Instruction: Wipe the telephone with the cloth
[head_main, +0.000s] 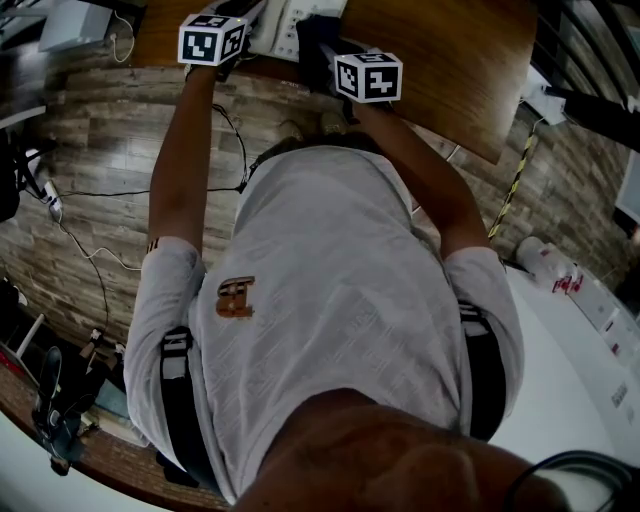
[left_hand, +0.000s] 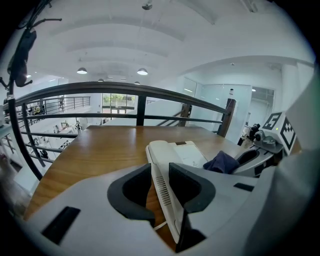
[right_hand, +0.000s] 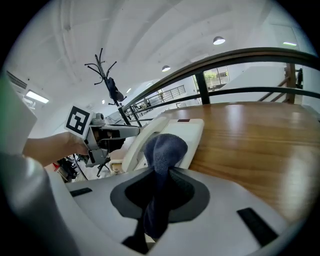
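A white telephone (left_hand: 176, 154) lies on a wooden table (left_hand: 100, 150); only part of the telephone (head_main: 284, 24) shows at the top edge of the head view. My left gripper (left_hand: 160, 172) straddles its near left edge, jaws close on either side of the vented side wall. My right gripper (right_hand: 160, 175) is shut on a dark blue cloth (right_hand: 163, 149) that bulges out of the jaws and rests on the telephone (right_hand: 182, 131). From the left gripper view the cloth (left_hand: 223, 162) lies on the phone's right side. Both grippers (head_main: 222, 45) (head_main: 352, 72) are held out ahead of my chest.
A dark metal railing (left_hand: 140, 95) runs behind the table's far edge. Cables (head_main: 90, 255) trail over the wood-plank floor on the left. A white counter (head_main: 570, 400) with bottles (head_main: 545, 262) stands on the right. A coat rack (right_hand: 103, 75) rises behind the left gripper (right_hand: 95, 134).
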